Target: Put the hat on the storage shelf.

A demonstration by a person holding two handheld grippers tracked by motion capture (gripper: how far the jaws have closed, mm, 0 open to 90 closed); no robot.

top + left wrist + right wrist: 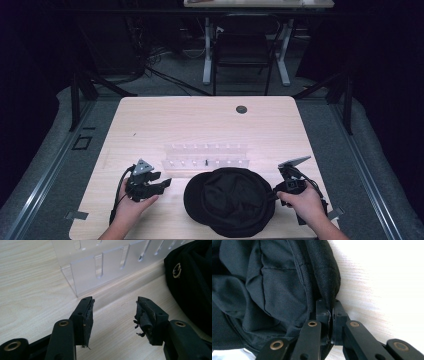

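Pinching the black cap's (277, 285) edge, right tool (331, 312) — left tool (113, 312) spread; no lettering legible.

Clear rack on a wooden bench

The slotted clear plastic rack (206, 158) stands mid-bench (150, 120); a dark round grommet (241, 109) sits near the far edge, a chair (243, 47) beyond.

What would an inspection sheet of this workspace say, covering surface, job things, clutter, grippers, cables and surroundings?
Surface: light wooden table, round grommet near far edge.
Job's things: black cap lying at the near edge.
Clutter: clear slotted rack behind the cap.
Grippers: left gripper open, nothing between its jaws; right gripper shut on the cap's edge.
Cables: black cable trails from the left gripper.
Surroundings: dark room, chair and desk legs beyond the table.
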